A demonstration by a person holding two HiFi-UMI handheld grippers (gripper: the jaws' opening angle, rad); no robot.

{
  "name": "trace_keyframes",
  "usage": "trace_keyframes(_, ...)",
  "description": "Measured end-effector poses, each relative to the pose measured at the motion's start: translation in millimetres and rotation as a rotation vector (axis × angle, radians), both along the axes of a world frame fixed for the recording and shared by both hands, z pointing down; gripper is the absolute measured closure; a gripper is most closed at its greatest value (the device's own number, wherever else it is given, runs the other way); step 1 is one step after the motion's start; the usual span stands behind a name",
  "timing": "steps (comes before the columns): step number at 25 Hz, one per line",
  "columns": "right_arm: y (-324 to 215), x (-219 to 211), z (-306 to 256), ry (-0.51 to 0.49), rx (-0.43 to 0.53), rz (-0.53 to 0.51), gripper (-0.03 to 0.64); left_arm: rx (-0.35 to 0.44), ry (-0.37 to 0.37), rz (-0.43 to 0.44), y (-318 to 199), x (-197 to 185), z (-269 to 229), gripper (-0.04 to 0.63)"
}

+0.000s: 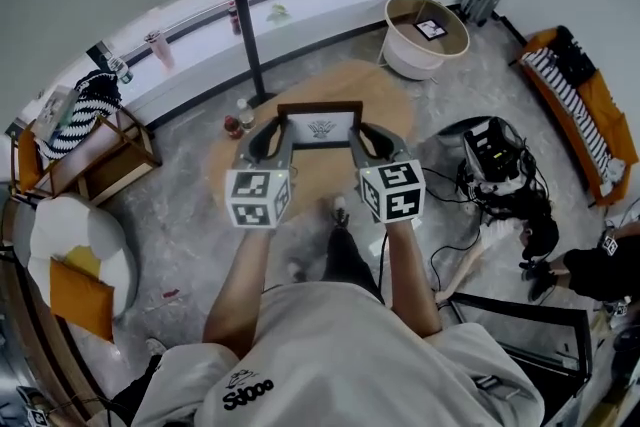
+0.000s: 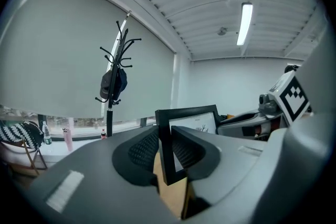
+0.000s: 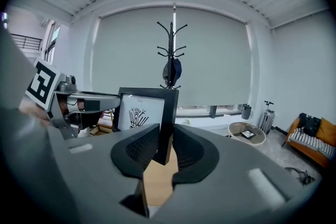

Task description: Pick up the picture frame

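Holding one picture frame [image 1: 320,125] upright over the round wooden worktop [image 1: 392,100], two claws share it. Left claw [image 1: 272,137] closed on the frame's left edge, one pad on each face of the black moulding; right claw [image 1: 366,137] closed on the right edge likewise. One print inside: white ground, dark plant sketch. One coat stand [image 1: 245,25] behind the worktop. Two small bottles [image 1: 245,113] by its left rim. One round basket [image 1: 427,35] on the floor beyond
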State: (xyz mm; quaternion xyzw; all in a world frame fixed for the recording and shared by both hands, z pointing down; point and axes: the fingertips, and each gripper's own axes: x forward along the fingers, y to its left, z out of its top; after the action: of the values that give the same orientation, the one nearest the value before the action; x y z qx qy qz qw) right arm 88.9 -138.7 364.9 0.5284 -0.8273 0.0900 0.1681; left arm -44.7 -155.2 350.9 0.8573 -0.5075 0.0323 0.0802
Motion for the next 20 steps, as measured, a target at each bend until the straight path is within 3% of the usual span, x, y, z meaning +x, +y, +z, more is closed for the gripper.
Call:
trace_keyframes(6,16,-3,-44,-0.023,0.079,-0.011,0.534,0.107,-0.023,0.013,17,-2,-50,0.514)
trace_keyframes(20,18,-19,-103,-0.06,0.207,-0.042,0.534,0.249,-0.024,0.018,27,-20,-115,0.514)
